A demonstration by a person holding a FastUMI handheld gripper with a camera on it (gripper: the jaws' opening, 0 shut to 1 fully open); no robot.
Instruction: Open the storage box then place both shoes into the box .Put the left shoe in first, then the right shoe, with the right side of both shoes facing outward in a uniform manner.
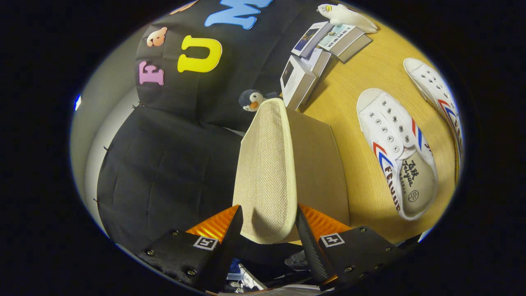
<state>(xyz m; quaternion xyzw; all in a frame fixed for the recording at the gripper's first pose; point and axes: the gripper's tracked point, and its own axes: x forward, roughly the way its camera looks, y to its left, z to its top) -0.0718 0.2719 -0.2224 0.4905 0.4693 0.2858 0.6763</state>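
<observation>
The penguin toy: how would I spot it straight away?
Start at the beige fabric lid clamped between the fingers. Follow it to its far end, where the penguin toy peeks out beside the small boxes. Unlike those, it is rounded, with an orange beak.

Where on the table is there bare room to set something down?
Bare wood lies between the lid, gripped by the tool, and the near shoe, and between the shoes up toward the booklets. The boxes corner is crowded.
</observation>
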